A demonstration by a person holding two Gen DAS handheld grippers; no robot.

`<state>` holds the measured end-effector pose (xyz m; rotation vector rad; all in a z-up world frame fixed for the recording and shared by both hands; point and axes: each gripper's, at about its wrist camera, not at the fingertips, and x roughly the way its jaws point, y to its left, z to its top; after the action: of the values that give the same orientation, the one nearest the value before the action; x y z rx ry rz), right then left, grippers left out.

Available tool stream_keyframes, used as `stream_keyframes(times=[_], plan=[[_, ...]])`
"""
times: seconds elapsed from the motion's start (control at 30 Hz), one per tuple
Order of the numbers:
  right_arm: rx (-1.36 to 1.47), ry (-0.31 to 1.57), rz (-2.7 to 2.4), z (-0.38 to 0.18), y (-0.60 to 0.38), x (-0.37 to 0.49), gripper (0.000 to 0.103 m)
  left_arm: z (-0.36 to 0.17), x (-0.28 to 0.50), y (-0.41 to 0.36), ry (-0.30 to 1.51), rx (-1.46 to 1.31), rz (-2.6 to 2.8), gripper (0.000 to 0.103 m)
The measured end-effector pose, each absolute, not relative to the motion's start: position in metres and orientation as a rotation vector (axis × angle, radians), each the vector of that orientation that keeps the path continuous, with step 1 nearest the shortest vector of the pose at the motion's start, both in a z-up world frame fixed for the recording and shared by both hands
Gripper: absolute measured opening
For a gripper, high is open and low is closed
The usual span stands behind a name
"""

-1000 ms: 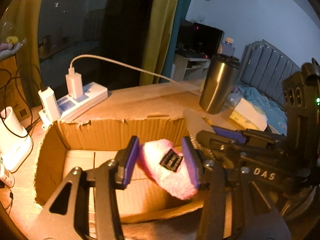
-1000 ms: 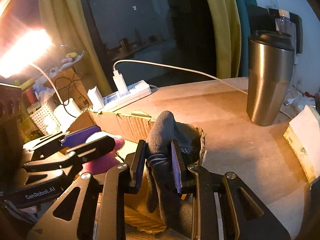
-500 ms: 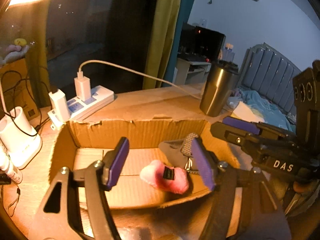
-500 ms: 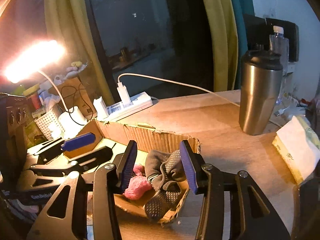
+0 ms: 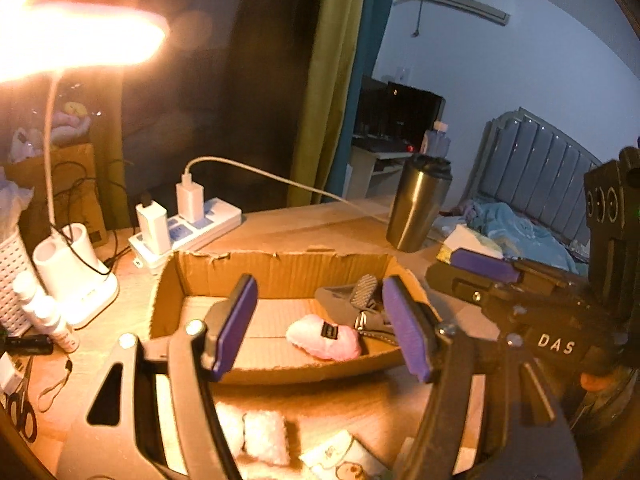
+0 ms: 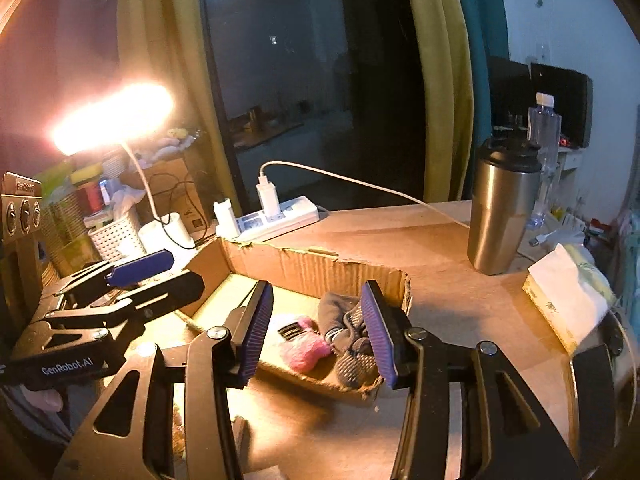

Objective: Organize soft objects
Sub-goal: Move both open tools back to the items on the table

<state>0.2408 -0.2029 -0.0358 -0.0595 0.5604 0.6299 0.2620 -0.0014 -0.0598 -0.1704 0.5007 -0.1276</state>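
A pink plush piece [image 5: 324, 338] [image 6: 304, 350] and a grey grip sock [image 5: 360, 300] [image 6: 348, 332] lie side by side in the right end of the shallow cardboard box [image 5: 280, 268] [image 6: 304, 264]. My left gripper [image 5: 319, 282] hovers open above and in front of the box, with nothing between its purple pads. My right gripper [image 6: 317, 286] is open too, above the sock and clear of it. Each gripper shows in the other's view: the right one [image 5: 468, 276] at the box's right end, the left one [image 6: 168, 272] at its left end.
A steel tumbler [image 5: 416, 204] [image 6: 504, 216] stands behind the box, a tissue pack [image 6: 564, 300] to its right. A power strip [image 5: 188, 228] with chargers and a lit lamp's base [image 5: 72, 264] are at the back left. White fluffy pieces [image 5: 264, 436] lie on the table near me.
Both grippers opened: the left let go of the pink plush piece, the right let go of the grey sock. Both things now rest in the box. Both grippers drew back and rose.
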Motion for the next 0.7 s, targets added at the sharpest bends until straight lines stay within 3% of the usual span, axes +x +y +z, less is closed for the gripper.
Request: stream_keyframes(times=[0.2,0.57,0.7], plan=[[-0.075,0.536,0.623,-0.029,-0.202,0.216,0.055,-0.052,0.232,0.006,0.465,-0.174,-0.123,0.068],[-0.111,0.539,0.626,-0.032,-0.189,0.18,0.056,-0.056,0.185,0.023,0.447,-0.192,-0.107,0.07],[-0.126,0.554,0.63,-0.038,-0.182,0.171,0.056,-0.064,0.172,0.033,0.459,-0.208,-0.093,0.074]])
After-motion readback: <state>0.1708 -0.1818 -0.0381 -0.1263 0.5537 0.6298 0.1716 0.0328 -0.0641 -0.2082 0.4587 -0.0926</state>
